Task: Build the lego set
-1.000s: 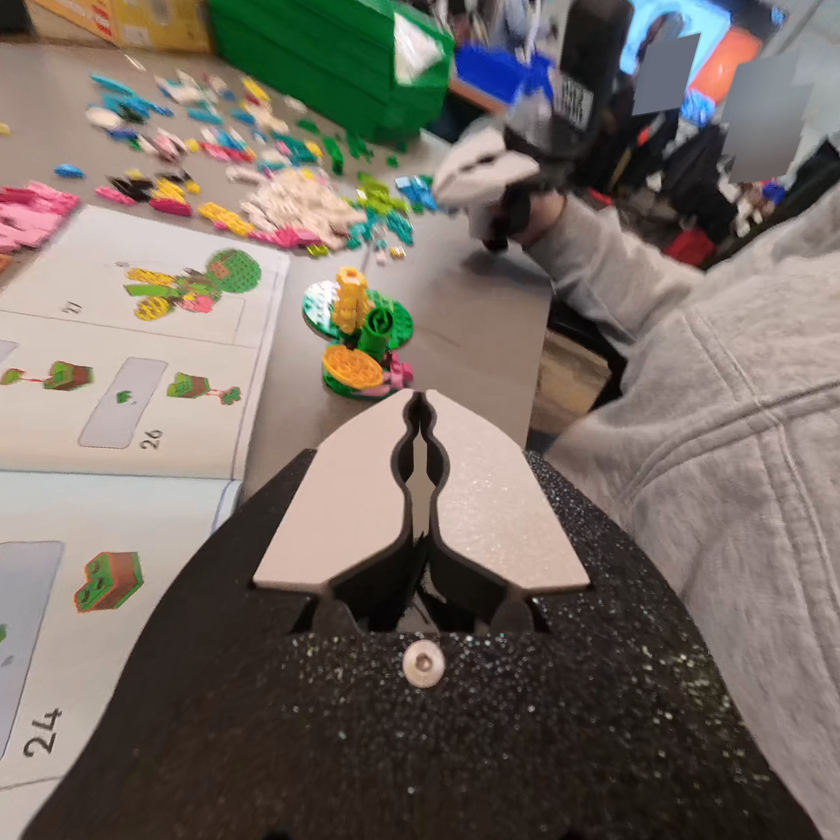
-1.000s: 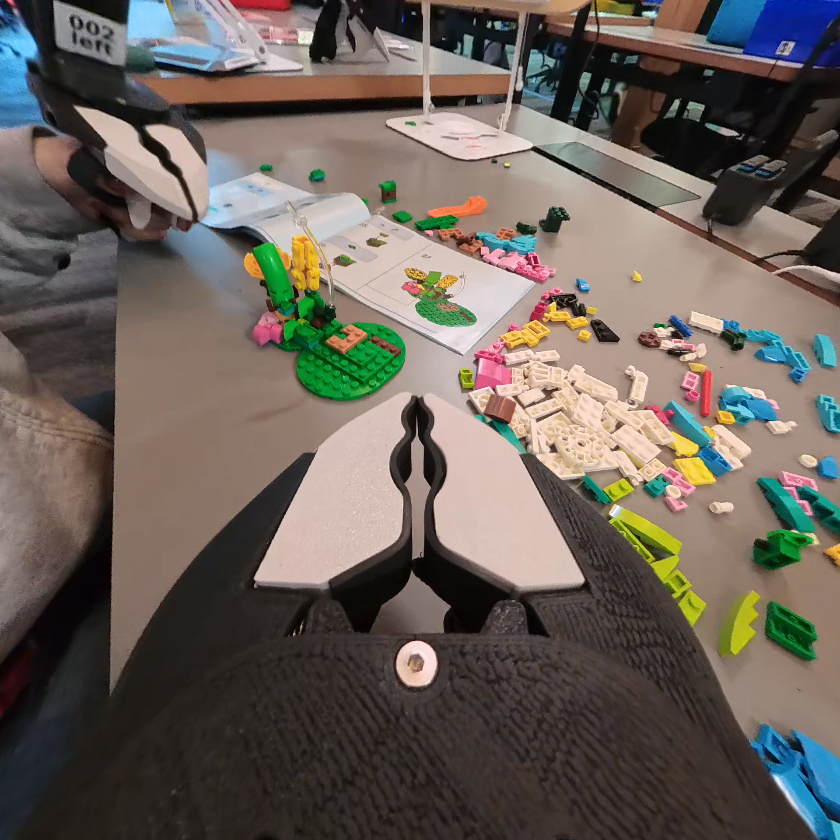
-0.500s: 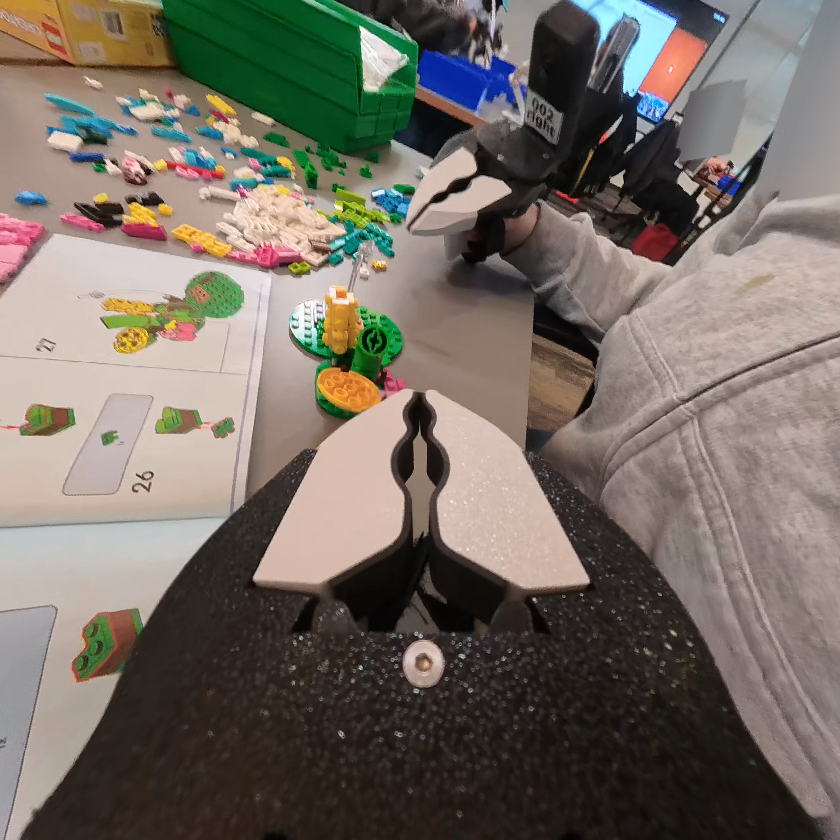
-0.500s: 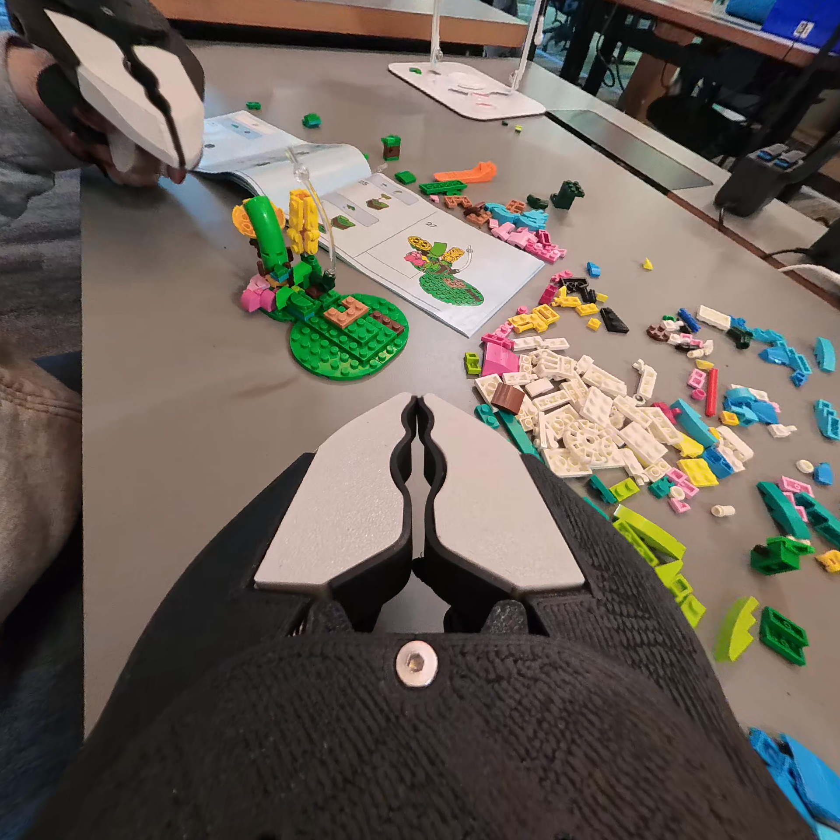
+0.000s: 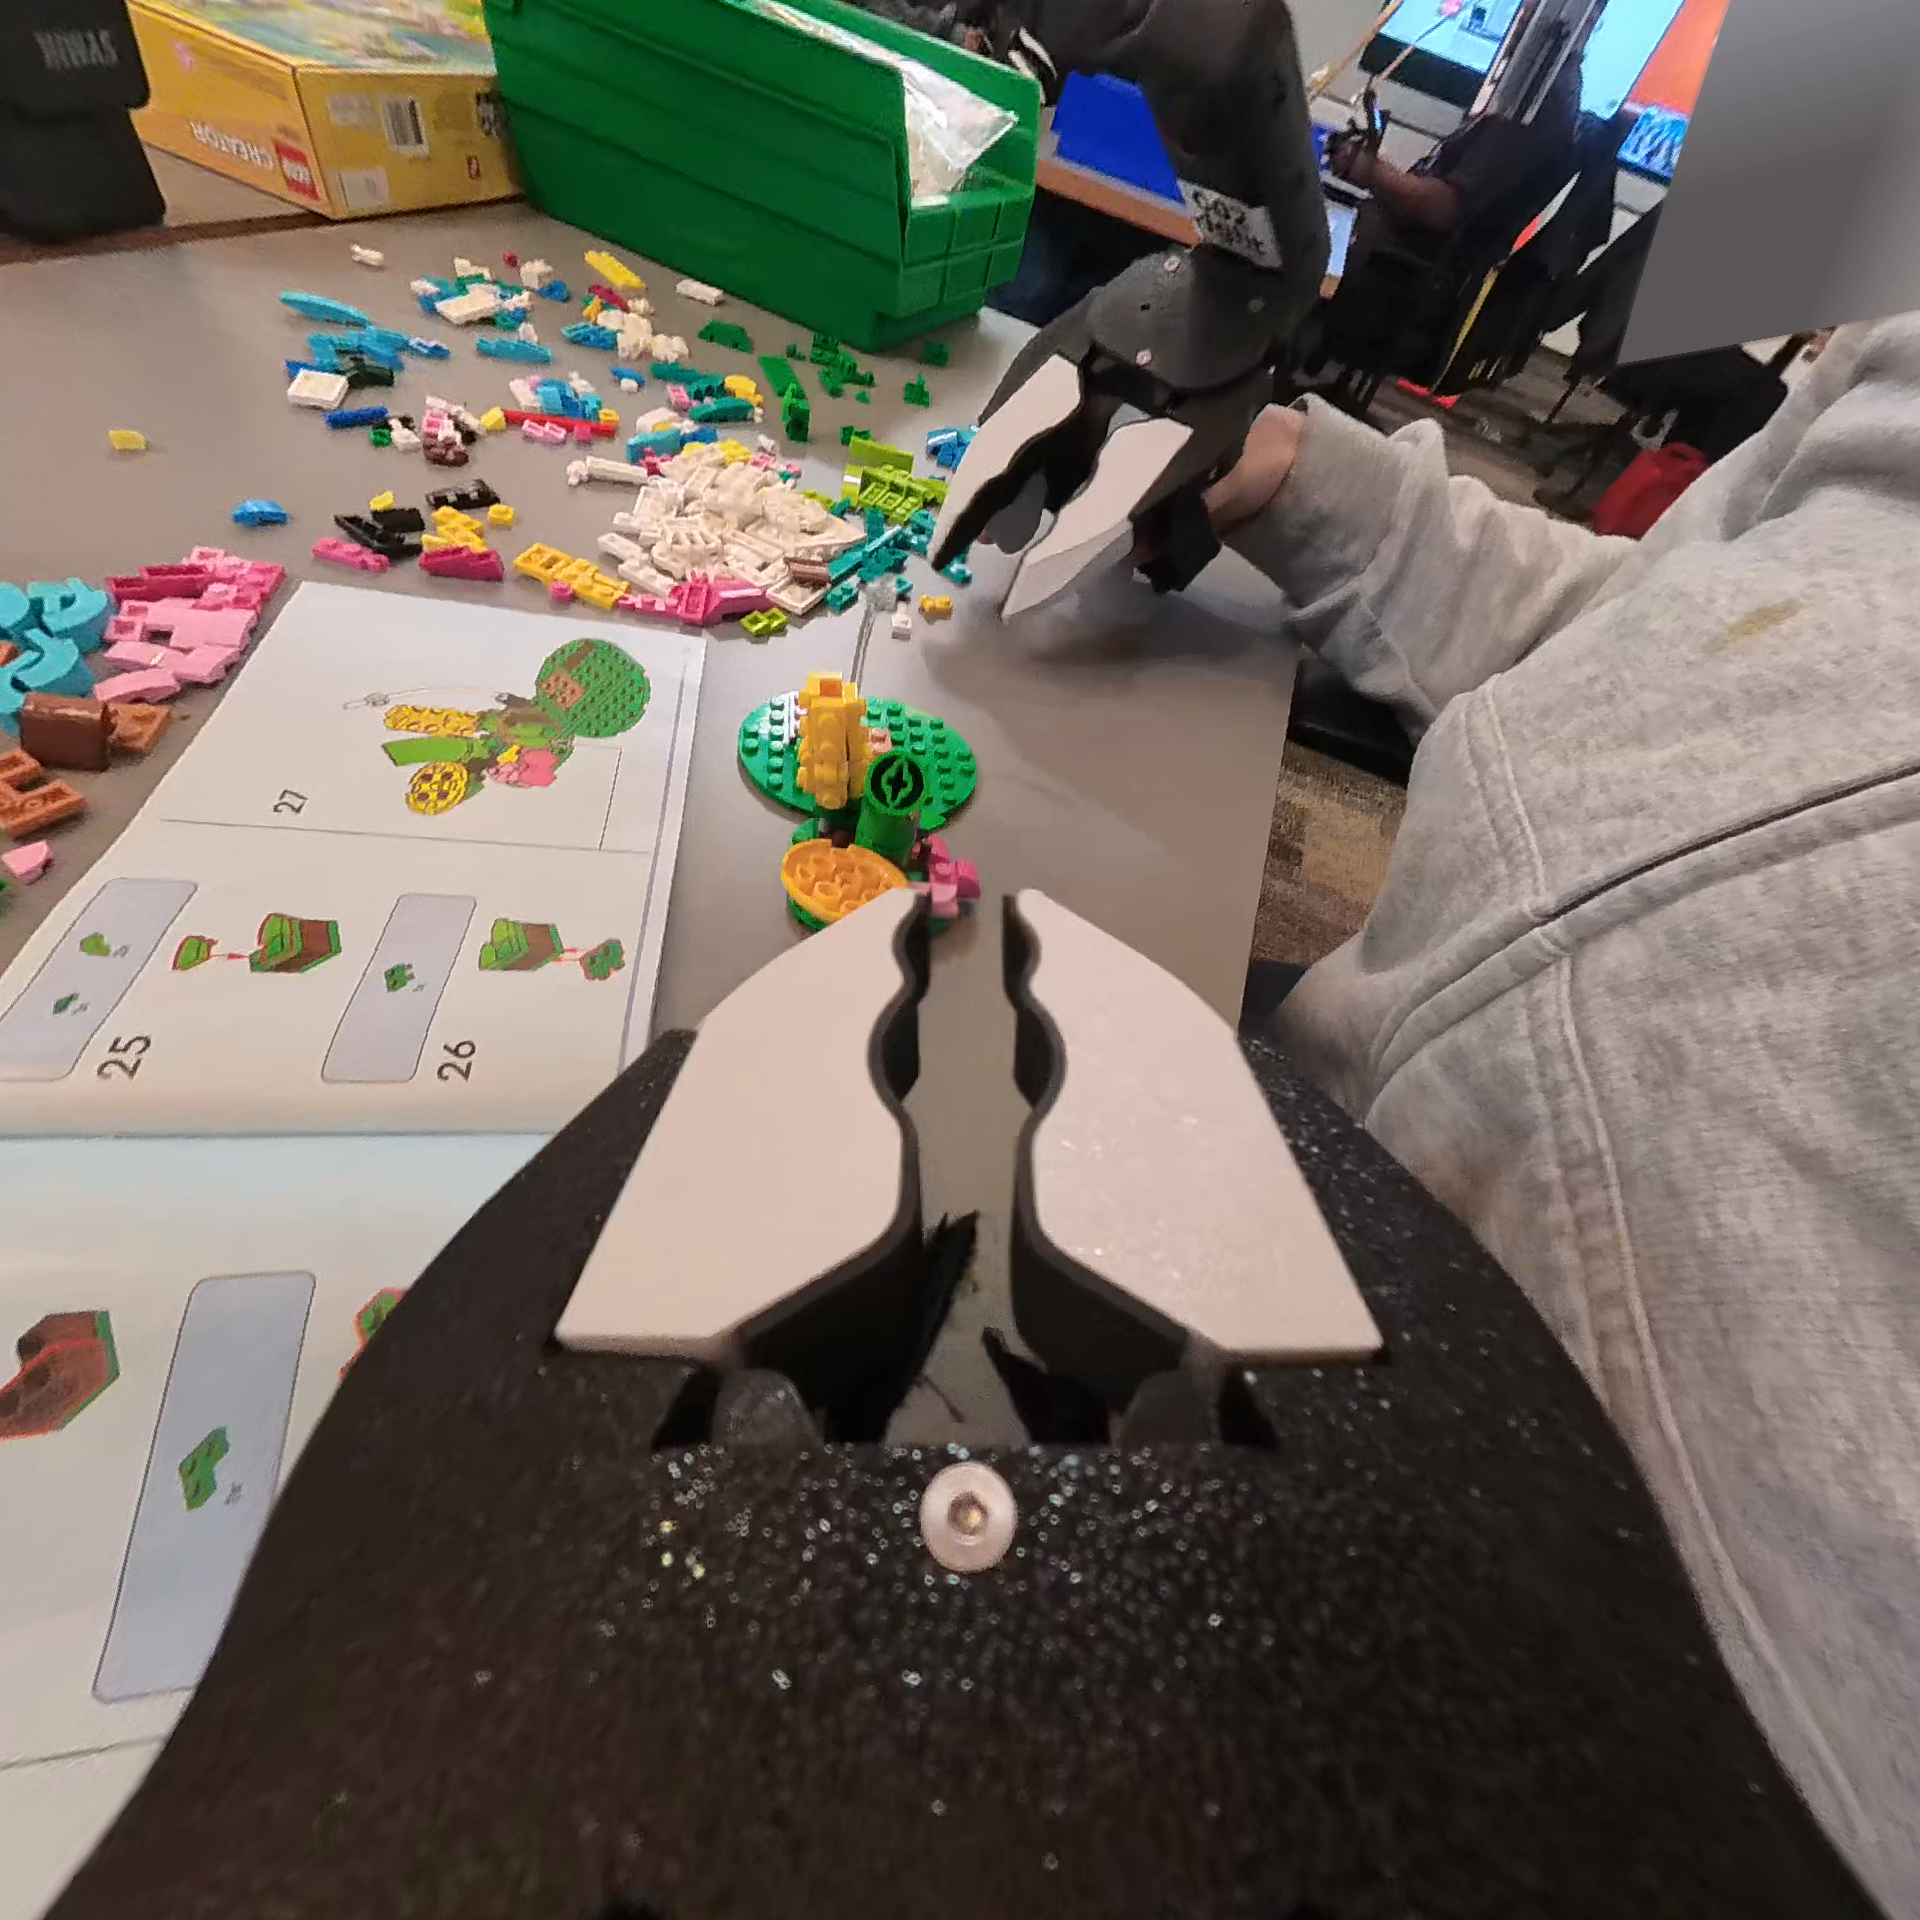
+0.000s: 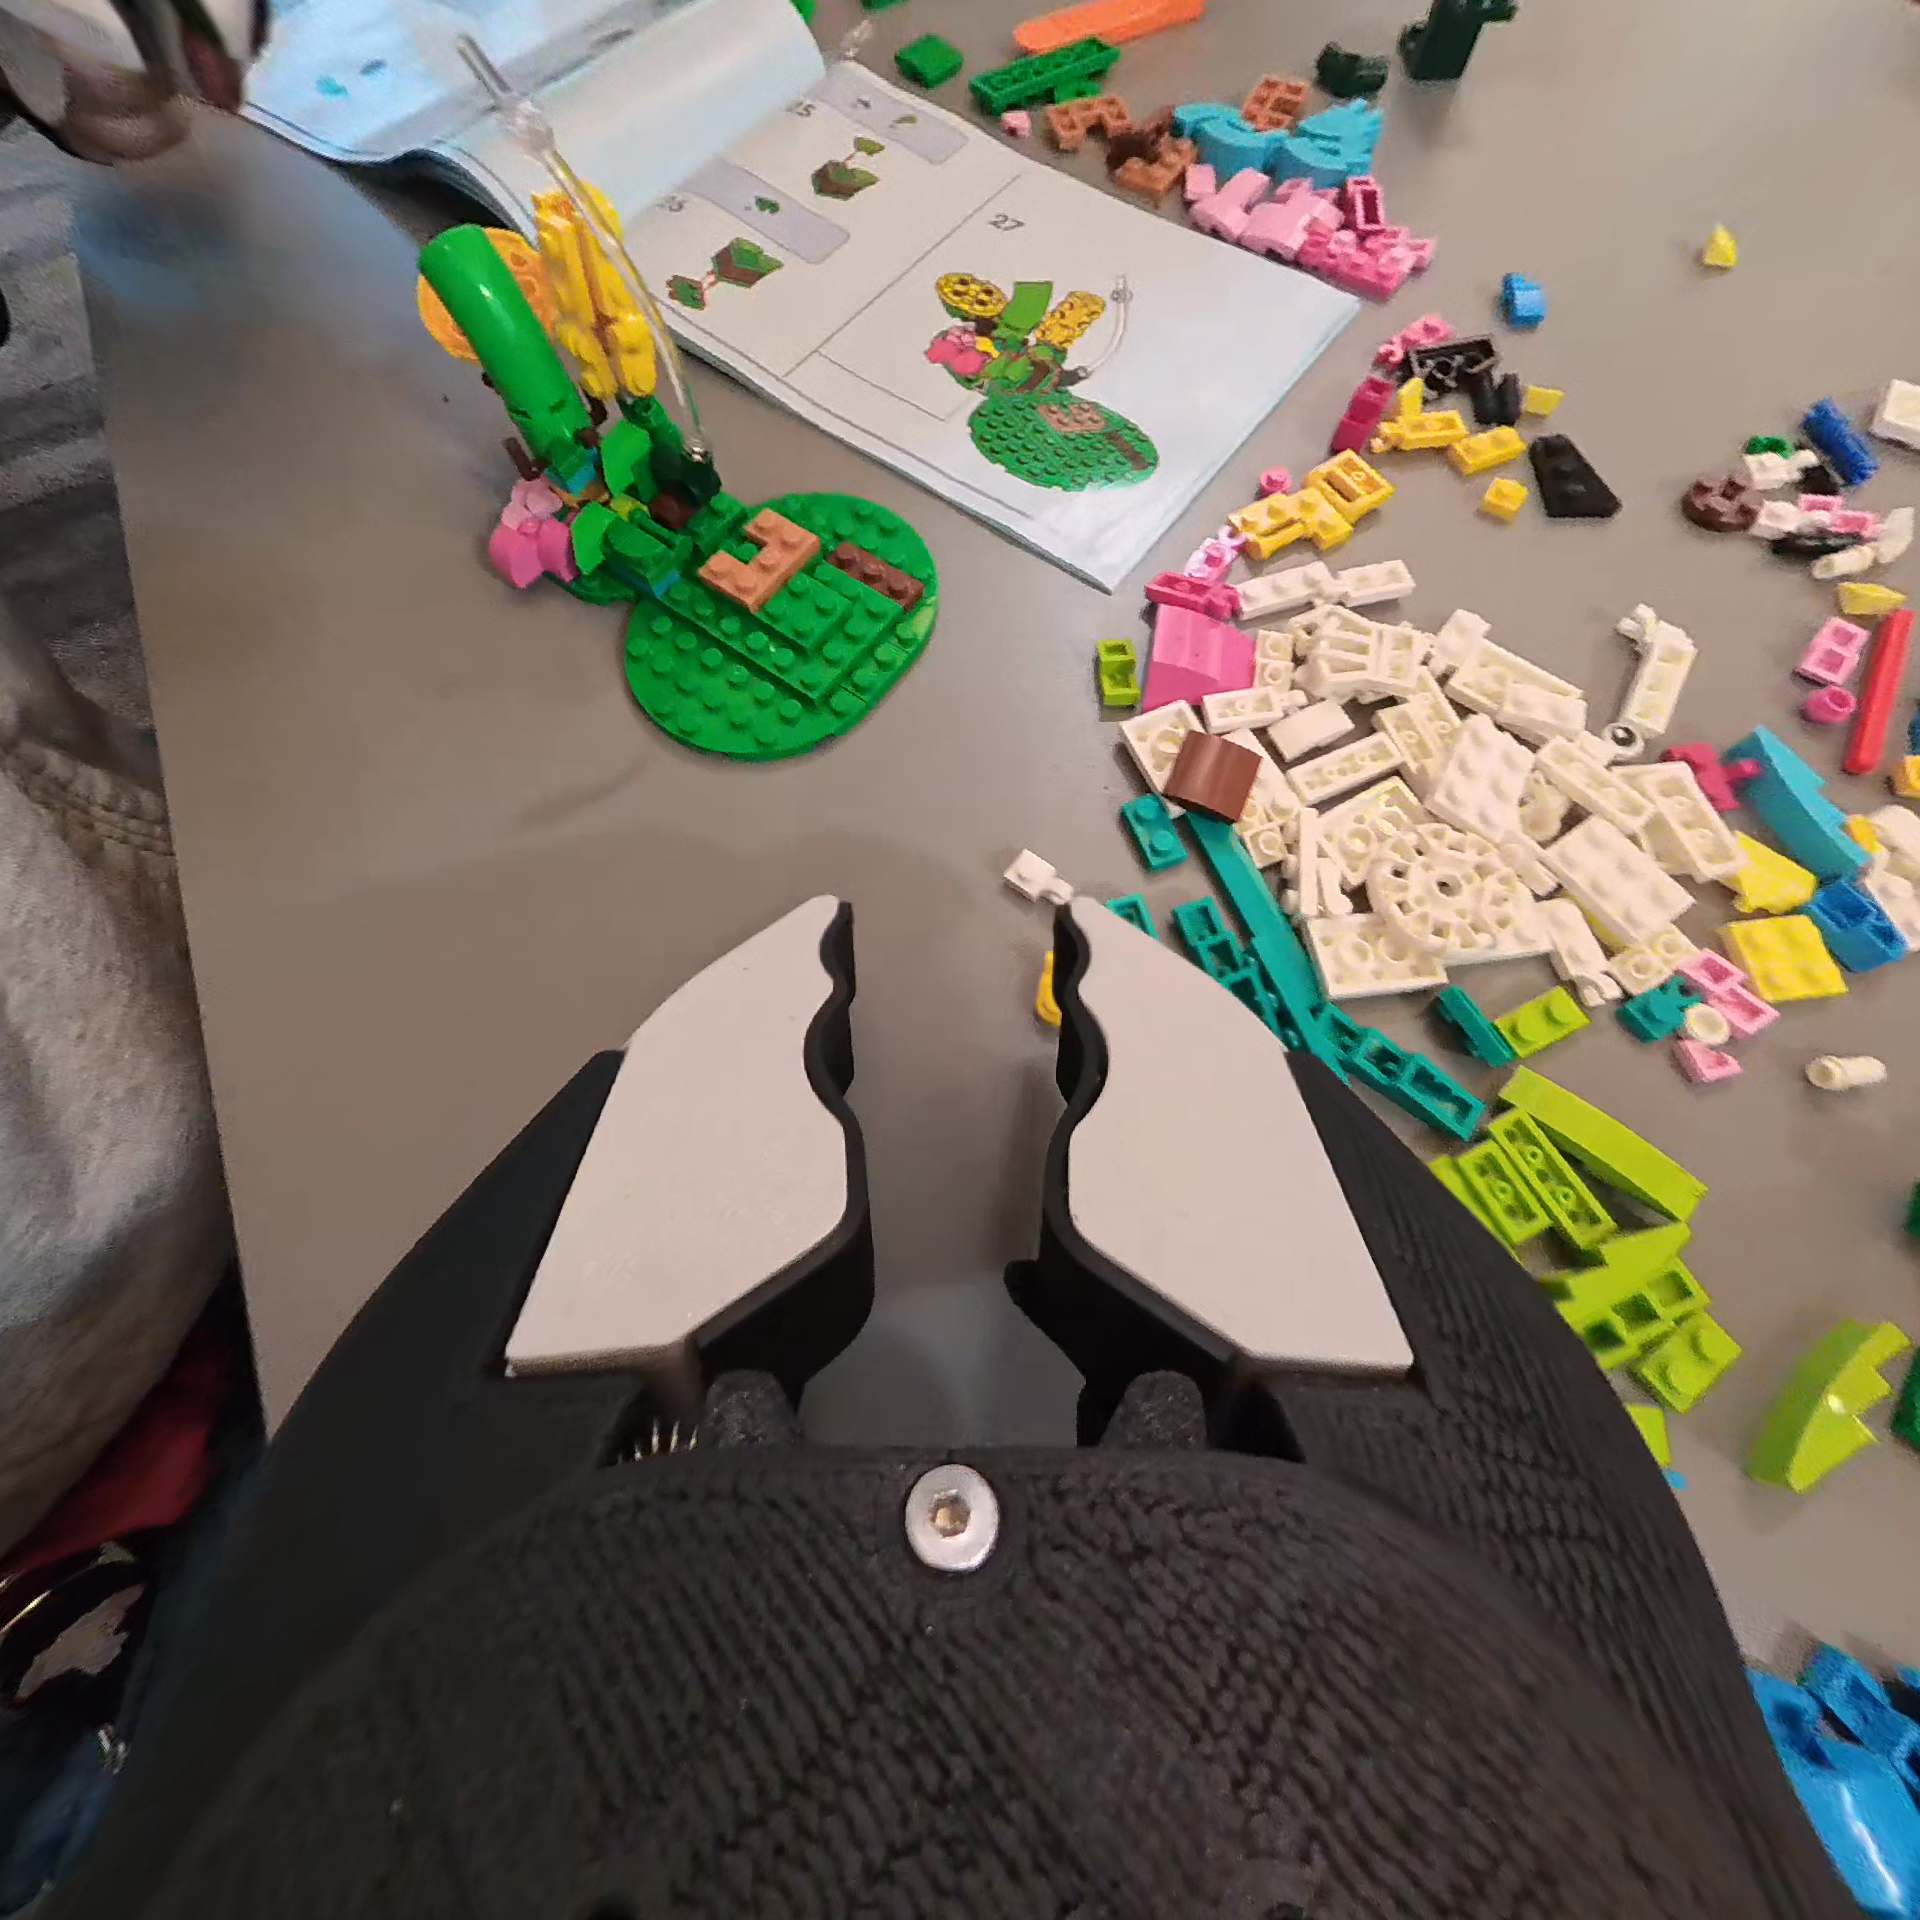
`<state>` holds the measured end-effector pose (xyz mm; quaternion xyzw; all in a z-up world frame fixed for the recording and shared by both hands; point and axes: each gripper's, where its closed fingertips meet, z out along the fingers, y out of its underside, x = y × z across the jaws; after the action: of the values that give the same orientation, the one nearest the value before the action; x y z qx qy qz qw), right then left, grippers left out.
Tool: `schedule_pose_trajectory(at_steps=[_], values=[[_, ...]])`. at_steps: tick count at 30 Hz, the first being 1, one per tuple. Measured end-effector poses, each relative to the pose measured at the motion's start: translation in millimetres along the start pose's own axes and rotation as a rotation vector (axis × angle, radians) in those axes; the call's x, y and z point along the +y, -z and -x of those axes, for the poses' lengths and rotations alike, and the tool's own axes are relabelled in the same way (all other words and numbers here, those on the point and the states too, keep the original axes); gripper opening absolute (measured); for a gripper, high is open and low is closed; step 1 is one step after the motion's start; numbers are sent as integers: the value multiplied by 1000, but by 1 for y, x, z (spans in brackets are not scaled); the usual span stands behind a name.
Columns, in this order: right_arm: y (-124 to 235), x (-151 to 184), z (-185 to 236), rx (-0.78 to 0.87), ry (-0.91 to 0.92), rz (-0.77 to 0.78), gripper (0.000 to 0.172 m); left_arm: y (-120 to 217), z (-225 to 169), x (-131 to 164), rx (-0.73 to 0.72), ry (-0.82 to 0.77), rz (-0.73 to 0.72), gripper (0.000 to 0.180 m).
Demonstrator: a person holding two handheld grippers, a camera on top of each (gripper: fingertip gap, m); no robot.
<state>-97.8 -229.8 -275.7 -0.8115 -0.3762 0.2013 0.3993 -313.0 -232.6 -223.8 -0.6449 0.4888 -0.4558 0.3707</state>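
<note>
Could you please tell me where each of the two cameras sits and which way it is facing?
Left wrist view: rides the left claw, open and empty, looking across the table at the brick model; a grey sleeve and the right claw show.
Right wrist view: rides the right claw, open and empty, looking down at loose bricks; grey clothing shows.
Shared: model, booklet, bricks.

A shared workroom or lab. Grey tables (image 5: 1091,727) carry toy bricks and a green bin (image 5: 748,156); a far monitor (image 5: 1455,42) glows.
</note>
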Motion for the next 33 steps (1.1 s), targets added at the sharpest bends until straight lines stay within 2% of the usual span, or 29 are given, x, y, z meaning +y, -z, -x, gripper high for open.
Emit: schedule_pose_trajectory(at_steps=[4, 19, 22, 27, 30, 33], values=[[-3, -4, 11, -23, 24, -12, 35, 4, -1, 1, 21, 14, 4, 21], [-16, -25, 43, -118, 78, -85, 34, 12, 0, -2, 19, 20, 18, 25], [-17, -27, 43, -116, 76, -104, 34, 20, 19, -6, -98, 28, -1, 38], [-16, -34, 35, -126, -5, -168, 37, 52, 67, -27, -383, 29, -72, 43], [-13, -38, 34, -118, -7, -202, 37, 78, 115, -28, -609, 17, 9, 42], [-12, -38, 35, -123, -12, -207, 37, 77, 154, -23, -585, -16, 150, 44]])
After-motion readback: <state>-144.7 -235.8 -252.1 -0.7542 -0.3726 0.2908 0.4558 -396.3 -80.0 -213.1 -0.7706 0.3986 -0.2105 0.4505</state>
